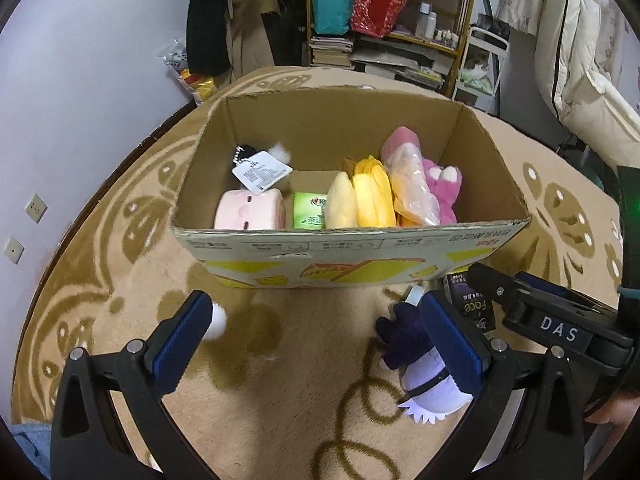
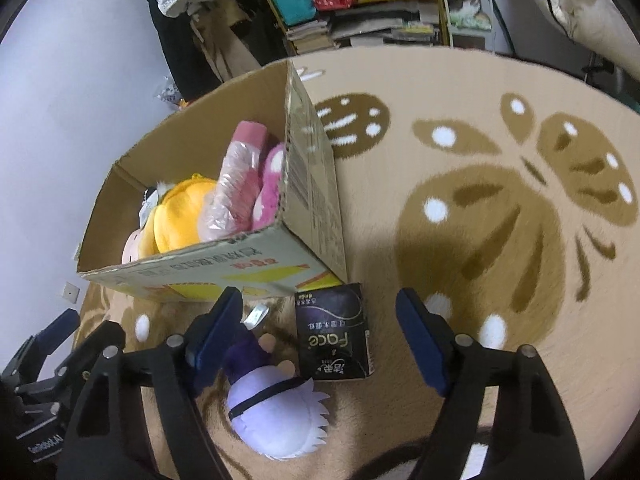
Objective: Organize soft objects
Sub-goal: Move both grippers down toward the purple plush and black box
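An open cardboard box (image 1: 352,240) stands on the rug and holds several soft things: a pink plush block (image 1: 250,210), a green tissue pack (image 1: 308,210), yellow plush (image 1: 368,200) and a pink plush toy (image 1: 446,188). In front of the box lie a purple-and-white plush doll (image 2: 272,400) and a black tissue pack (image 2: 334,332). My right gripper (image 2: 320,320) is open and low over the rug. The black pack lies between its pads, untouched by either. The doll lies by its left finger. My left gripper (image 1: 316,316) is open with bare rug between its fingers. The doll (image 1: 416,364) lies against its right finger.
A beige rug with brown patterns (image 2: 480,200) covers the floor. A small white pompom (image 1: 218,320) lies by my left gripper's left finger. Cluttered shelves (image 1: 384,12), hanging clothes and a white wall (image 1: 80,80) stand behind the box. Bedding (image 1: 580,80) is at the right.
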Available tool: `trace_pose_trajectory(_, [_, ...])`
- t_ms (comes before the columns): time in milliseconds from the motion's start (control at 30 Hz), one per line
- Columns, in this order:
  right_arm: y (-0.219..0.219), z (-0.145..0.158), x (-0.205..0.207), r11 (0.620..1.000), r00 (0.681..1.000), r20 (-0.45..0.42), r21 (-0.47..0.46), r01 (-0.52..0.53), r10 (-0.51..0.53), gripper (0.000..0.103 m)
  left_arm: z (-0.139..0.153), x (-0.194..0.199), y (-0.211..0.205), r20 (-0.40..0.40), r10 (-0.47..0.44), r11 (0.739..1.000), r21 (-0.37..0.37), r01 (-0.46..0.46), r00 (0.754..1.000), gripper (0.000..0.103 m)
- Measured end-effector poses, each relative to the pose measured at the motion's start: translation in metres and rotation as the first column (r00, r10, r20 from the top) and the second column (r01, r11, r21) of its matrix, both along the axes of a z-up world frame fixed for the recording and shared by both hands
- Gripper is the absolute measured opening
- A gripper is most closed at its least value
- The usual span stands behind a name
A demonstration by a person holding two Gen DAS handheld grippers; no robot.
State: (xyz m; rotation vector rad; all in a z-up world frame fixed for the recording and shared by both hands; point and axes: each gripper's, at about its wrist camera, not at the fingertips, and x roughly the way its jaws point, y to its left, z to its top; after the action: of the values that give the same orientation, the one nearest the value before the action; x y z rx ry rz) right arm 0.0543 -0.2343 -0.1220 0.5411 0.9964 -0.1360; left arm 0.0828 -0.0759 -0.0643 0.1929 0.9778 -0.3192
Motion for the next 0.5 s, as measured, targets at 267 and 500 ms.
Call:
trace_pose_trajectory(267, [-0.006, -0.023, 0.008, 0.998, 0.997, -0.080, 0.062, 0.009, -0.004, 0.083, -0.015, -0.003, -0.020, -0.013, -0.057, 0.996, 0.061, 0.058, 0.998, 0.103])
trace_pose_trajectory(500, [-0.011, -0.038, 0.010, 0.994, 0.992, -0.122, 0.105, 0.031, -0.018, 0.071, -0.028, -0.010, -0.039, 0.015, -0.092, 0.986, 0.139, 0.089, 0.996, 0.103])
